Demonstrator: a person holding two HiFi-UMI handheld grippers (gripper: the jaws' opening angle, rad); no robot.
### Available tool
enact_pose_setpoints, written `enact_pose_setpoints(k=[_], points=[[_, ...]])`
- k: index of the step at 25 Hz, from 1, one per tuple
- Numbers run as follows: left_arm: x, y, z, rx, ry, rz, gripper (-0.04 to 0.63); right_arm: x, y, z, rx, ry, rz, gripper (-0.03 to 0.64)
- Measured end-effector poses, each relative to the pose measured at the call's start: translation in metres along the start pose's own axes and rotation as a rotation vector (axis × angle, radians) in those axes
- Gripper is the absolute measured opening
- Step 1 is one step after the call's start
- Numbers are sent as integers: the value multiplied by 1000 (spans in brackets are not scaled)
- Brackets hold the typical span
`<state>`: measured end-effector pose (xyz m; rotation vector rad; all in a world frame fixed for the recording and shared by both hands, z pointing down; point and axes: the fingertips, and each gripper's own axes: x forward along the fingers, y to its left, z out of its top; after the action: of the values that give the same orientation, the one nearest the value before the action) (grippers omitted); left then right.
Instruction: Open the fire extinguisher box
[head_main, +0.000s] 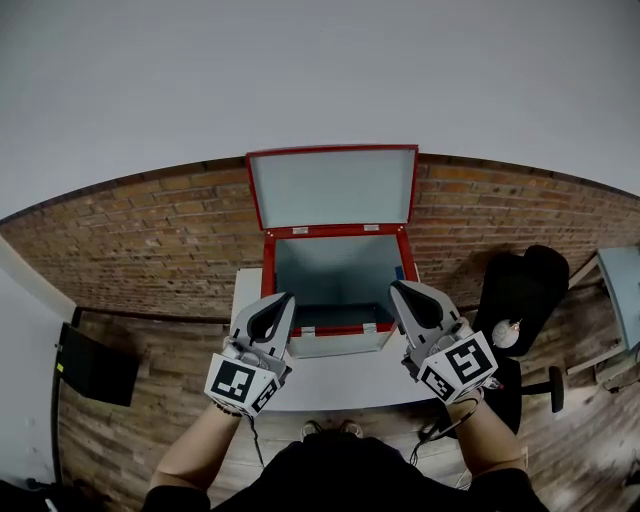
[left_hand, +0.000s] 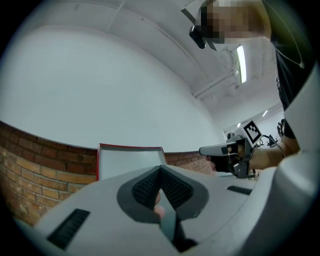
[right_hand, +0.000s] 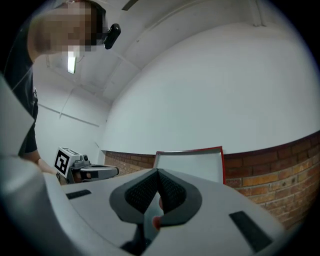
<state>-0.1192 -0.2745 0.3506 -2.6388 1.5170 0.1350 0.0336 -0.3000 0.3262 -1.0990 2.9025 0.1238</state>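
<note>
No words, brands or numbers are legible. The only signs are black-and-white square code markers, one on the white cube of the left gripper at seven o'clock in the head view, and one on the right gripper at five o'clock. Small pale stickers on the open red metal box are too small to read.

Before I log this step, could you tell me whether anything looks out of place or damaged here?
Nothing stands out: the red box sits squarely on the white table, its lid standing open and intact.
</note>
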Motion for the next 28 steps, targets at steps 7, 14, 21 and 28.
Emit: enact_pose_setpoints(k=[7,14,21,28], points=[[-13,-34,-43,-65,35,-66,49,-16,18,-54,83,56,4,20],[-23,-51,-70,-121,45,-70,49,-34,33,-92,117,70,-13,20],[-28,-65,-88,-131,68,-100,49,-40,36,-114,119,66,-25,18],[-32,-70,-103,-147,128,-102,49,-41,40,-134,135,110,-24,18]])
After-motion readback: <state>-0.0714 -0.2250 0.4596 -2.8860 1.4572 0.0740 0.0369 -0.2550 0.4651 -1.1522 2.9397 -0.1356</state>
